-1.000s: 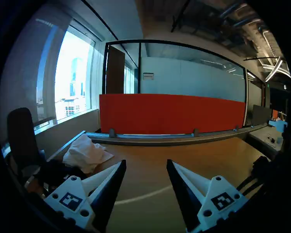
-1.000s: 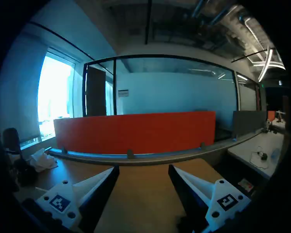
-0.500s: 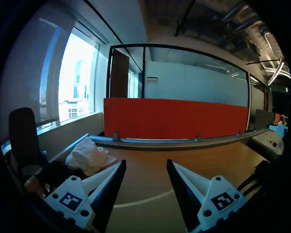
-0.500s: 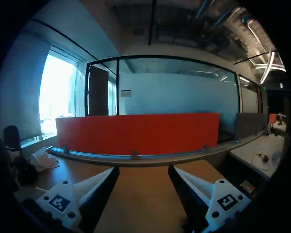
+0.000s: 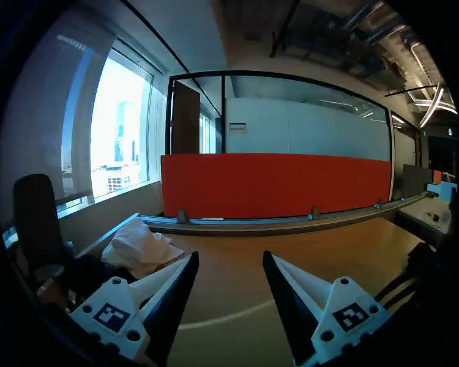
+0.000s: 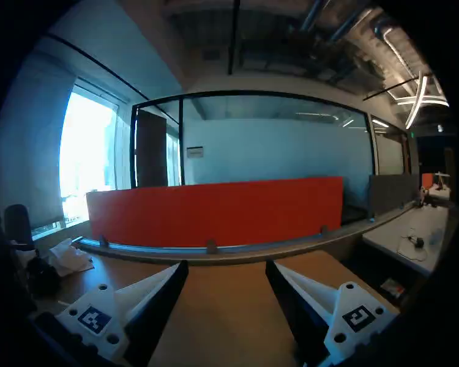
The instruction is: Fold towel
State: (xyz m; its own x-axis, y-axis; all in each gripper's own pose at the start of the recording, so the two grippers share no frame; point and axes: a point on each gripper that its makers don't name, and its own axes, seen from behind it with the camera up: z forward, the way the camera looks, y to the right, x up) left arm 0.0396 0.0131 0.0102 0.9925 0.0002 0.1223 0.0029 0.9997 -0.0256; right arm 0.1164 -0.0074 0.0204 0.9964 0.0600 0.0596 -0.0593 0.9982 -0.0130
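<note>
Towel (image 5: pixel 134 248): white, crumpled heap at 8 o'clock in left gripper view, lying on wooden desk (image 5: pixel 327 244) near its left edge. Bunched, with no clear long axis, so heading cannot be told. Bright window (image 5: pixel 116 147) at 10 o'clock. Left gripper (image 5: pixel 229 257) at 6 o'clock, fingers wide apart over bare wood, well apart from towel. Right gripper (image 6: pixel 226 264) likewise wide. Orange partition (image 5: pixel 278 183) runs along desk's far edge, glass wall behind.

An office, apparently: wooden tabletop (image 5: pixel 327 244) with red divider screen (image 5: pixel 272 183), glass-walled room (image 6: pixel 278 147), office chair (image 5: pixel 37 220).
</note>
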